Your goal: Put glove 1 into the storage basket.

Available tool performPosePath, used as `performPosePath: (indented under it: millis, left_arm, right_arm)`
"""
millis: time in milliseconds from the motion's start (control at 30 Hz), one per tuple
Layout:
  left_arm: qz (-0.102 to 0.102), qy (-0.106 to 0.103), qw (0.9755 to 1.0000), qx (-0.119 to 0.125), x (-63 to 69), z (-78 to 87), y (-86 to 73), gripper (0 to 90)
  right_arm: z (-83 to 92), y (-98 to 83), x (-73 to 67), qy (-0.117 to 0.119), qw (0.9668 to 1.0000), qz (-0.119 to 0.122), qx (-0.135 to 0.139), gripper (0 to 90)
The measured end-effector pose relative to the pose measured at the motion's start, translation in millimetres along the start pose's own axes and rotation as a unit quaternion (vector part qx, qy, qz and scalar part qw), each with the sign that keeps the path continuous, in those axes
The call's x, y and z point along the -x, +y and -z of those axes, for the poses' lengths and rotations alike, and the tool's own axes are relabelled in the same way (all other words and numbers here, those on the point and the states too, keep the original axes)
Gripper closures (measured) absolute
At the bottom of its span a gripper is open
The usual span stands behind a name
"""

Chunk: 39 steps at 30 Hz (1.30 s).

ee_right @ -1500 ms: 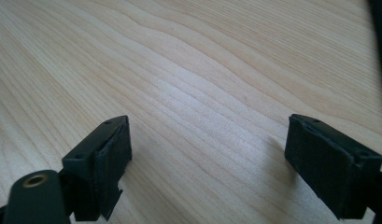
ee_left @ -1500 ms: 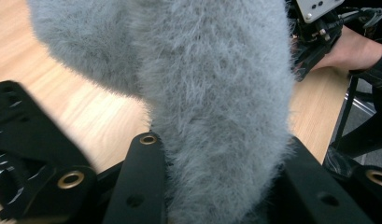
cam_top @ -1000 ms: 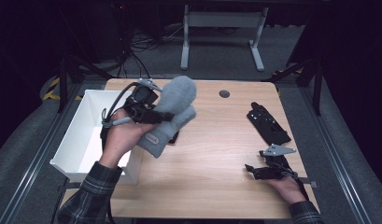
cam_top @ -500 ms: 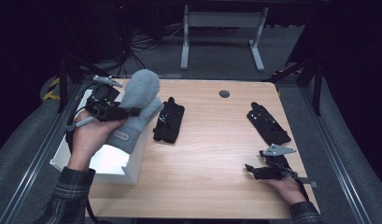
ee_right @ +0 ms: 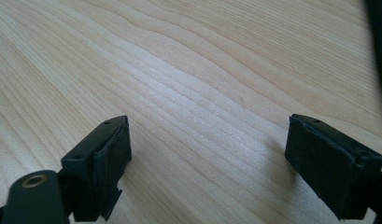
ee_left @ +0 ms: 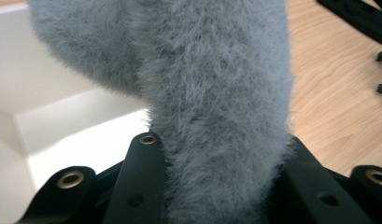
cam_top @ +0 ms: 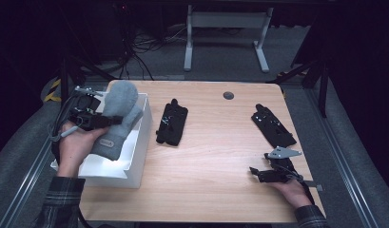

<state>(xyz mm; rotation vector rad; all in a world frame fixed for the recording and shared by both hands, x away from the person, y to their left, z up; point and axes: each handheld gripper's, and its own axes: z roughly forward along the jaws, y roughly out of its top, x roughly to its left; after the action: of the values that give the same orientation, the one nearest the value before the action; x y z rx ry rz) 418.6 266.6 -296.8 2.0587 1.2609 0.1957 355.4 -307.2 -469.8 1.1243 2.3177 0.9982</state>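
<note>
White bin (cam_top: 135, 156) at the bench's (cam_top: 216, 166) left edge sits directly beneath the grey mitten (cam_top: 117, 118), long axis tilted upright. Left tool (cam_top: 99, 121) clamps its middle. Right tool (cam_top: 268, 174) rests well apart, jaws wide, empty.

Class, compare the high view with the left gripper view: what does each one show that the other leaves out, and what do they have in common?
High view alone: the right tongs, open and resting on the table with nothing between them, plus a black glove mid-table. Left gripper view alone: the fuzzy fibres of the grey mitten pressed between that gripper's two black jaws. Shared: the mitten, the white bin under it, and the wooden tabletop beside it.
</note>
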Motion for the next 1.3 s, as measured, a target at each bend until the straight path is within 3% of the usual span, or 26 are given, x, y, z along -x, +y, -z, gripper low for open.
performPosePath:
  millis: [433,700,933,1000,1133,1233,1267,1300]
  left_arm:
    - [0.042,0.009,0.9985,-0.035,-26.3,-36.0,-29.3,70.9]
    - [0.072,0.017,0.9945,-0.075,-43.9,-66.0,-45.8,70.7]
    - [0.081,0.019,0.9907,-0.107,-57.9,-88.0,-54.0,68.8]
    - [0.081,0.026,0.9889,-0.122,-62.4,-94.3,-56.6,66.7]
    - [0.092,0.032,0.9882,-0.119,-69.4,-97.3,-60.2,57.0]
    - [0.09,0.035,0.9884,-0.117,-70.3,-95.8,-60.2,45.9]
    - [0.091,0.04,0.9888,-0.111,-69.8,-93.1,-59.5,45.9]
    - [0.089,0.047,0.9893,-0.105,-69.1,-90.2,-58.6,38.6]
  right_arm:
    - [0.0,0.0,0.0,0.0,1.0,0.0,0.0,14.5]
    - [0.0,0.0,-0.1,0.0,1.0,0.0,0.0,14.5]
    - [0.0,0.0,-0.1,0.0,1.0,0.0,0.0,14.5]
    - [0.0,0.0,-0.1,0.0,1.0,0.0,0.0,14.5]
    - [0.0,0.0,-0.1,0.0,1.0,0.0,0.0,14.5]
    - [0.0,0.0,-0.1,0.0,1.0,0.0,0.0,14.5]
    - [0.0,0.0,-0.1,0.0,1.0,0.0,0.0,14.5]
    - [0.0,0.0,-0.1,0.0,1.0,0.0,0.0,14.5]
